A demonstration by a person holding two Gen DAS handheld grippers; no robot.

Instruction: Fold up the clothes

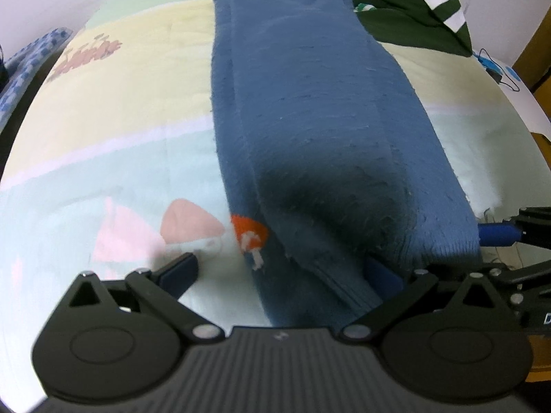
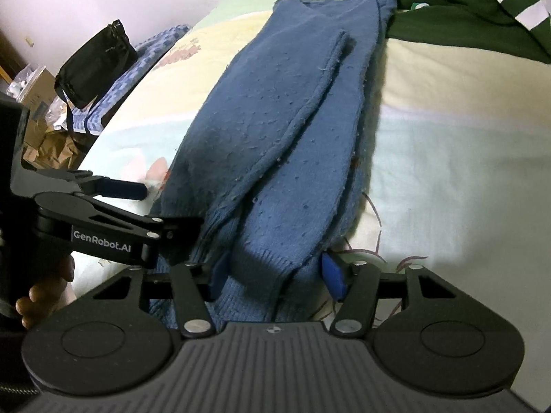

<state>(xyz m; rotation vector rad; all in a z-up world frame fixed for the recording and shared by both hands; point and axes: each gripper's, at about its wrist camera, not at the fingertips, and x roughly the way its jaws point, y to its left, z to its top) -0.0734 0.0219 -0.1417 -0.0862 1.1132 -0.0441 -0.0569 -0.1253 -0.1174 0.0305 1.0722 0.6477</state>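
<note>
A blue knit sweater (image 1: pixel 310 110) (image 2: pixel 275 130), folded lengthwise into a long strip, lies on a pastel bed sheet (image 1: pixel 103 130) (image 2: pixel 447 144). An orange and white motif (image 1: pixel 249 232) shows at its left edge near the hem. My left gripper (image 1: pixel 280 273) (image 2: pixel 155 206) is open wide and straddles the hem's left part, with its right finger partly under the fabric. My right gripper (image 2: pixel 275 273) has its jaws drawn in on the ribbed hem, which bunches up and fills the gap. One blue finger of the right gripper (image 1: pixel 496 234) shows beside the hem's right corner.
A dark green garment with white stripes (image 1: pixel 413 10) (image 2: pixel 465 17) lies at the sweater's far end. A black bag (image 2: pixel 93 65) and blue patterned fabric (image 2: pixel 137 65) sit at the bed's left edge, with boxes (image 2: pixel 38 120) beyond. A hand (image 2: pixel 44 296) holds the left gripper's handle.
</note>
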